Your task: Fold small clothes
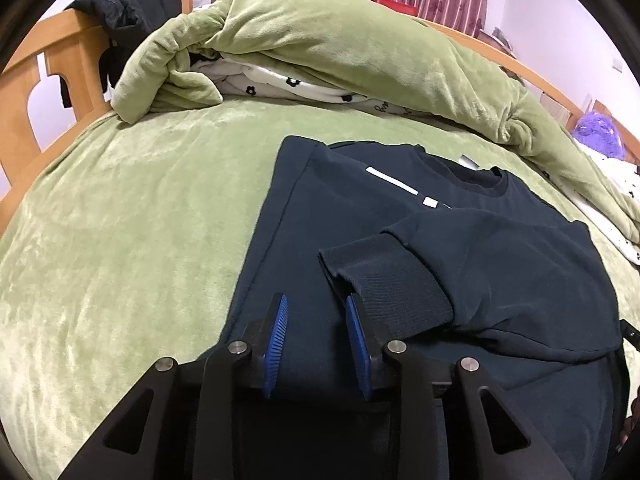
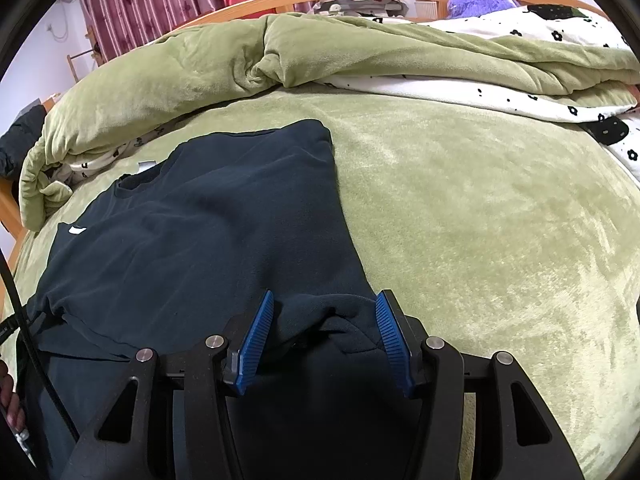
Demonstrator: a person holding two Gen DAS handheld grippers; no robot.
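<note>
Left wrist view: my left gripper [image 1: 316, 300] hangs partly open over the dark sweatshirt [image 1: 360, 232] spread on the green bedspread [image 1: 140, 208] — nothing between the pads, the ribbed cuff [image 1: 380, 276] touching its right finger. My right gripper [image 2: 325, 300] stands half open, a fold of sweatshirt bunched between its pads — a firm grip I cannot confirm.

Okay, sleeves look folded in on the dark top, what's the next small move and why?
Probably lower both grippers onto the hem and close. The sweatshirt lies flat with its cuff across the body; the left gripper and right gripper are open over the near edge.
</note>
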